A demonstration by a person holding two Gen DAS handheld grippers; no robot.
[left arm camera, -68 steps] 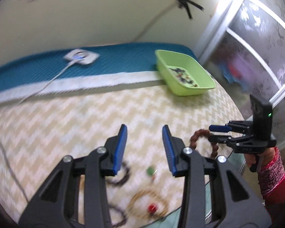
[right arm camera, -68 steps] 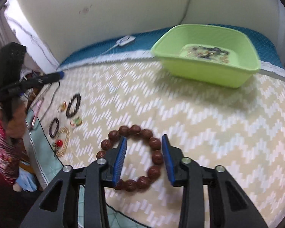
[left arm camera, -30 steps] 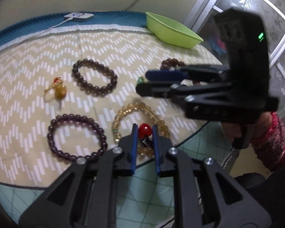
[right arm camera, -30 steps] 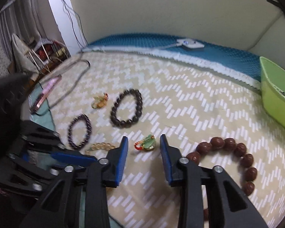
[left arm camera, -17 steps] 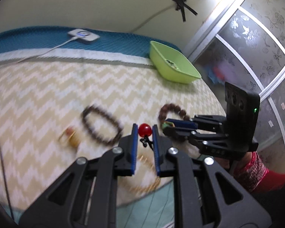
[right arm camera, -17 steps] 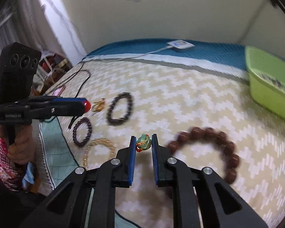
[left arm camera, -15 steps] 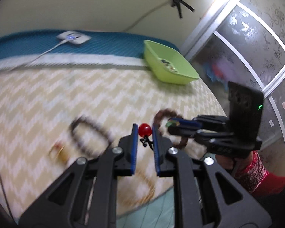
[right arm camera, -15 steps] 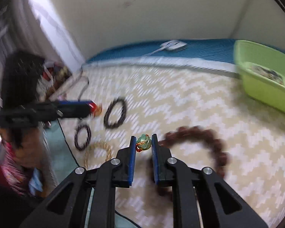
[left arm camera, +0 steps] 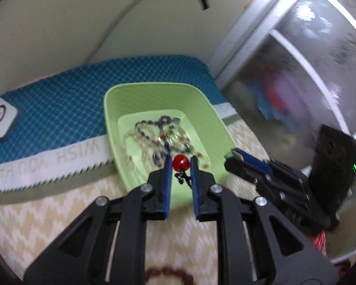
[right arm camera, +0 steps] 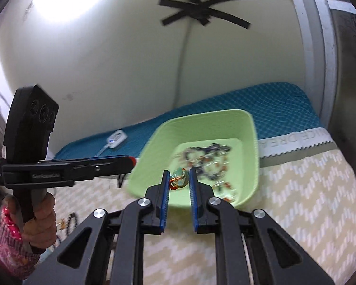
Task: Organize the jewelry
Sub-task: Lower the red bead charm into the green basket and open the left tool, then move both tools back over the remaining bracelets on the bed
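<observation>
Left tool [left arm camera: 180, 163], left wrist view: jaws narrow and easing open, red bead [left arm camera: 180, 161] still pinched between the pads at the tips, small dark tassel hanging under it. Green tray [left arm camera: 154, 90] sits dead ahead at 12 o'clock, tips already over its near end; pile of beaded jewelry [left arm camera: 165, 130] just beyond at 12. Right tool [left arm camera: 235, 154] comes in from 3 o'clock, tip at the tray's right rim, something green at its end. Brown bead bracelet [left arm camera: 168, 274] on the zigzag bedspread [left arm camera: 35, 216] at 6, partly hidden by the tool body. White charger puck [left arm camera: 1, 116] at 9 on the blue mattress.

Right wrist view: right tool [right arm camera: 179, 177] narrow, clamped on a green charm [right arm camera: 179, 178] with orange beading. Tray [right arm camera: 201, 118] at 12, tips over its near wall, jewelry [right arm camera: 208, 159] slightly toward 1. Left tool [right arm camera: 130, 160] reaches in level from 9, red tip at the tray's left rim, held by a hand [right arm camera: 41, 220].

Judgement: both are at the drop point; left looks nearer release. Tray's long axis runs away from both tools, so plenty of margin forward, less sideways.
</observation>
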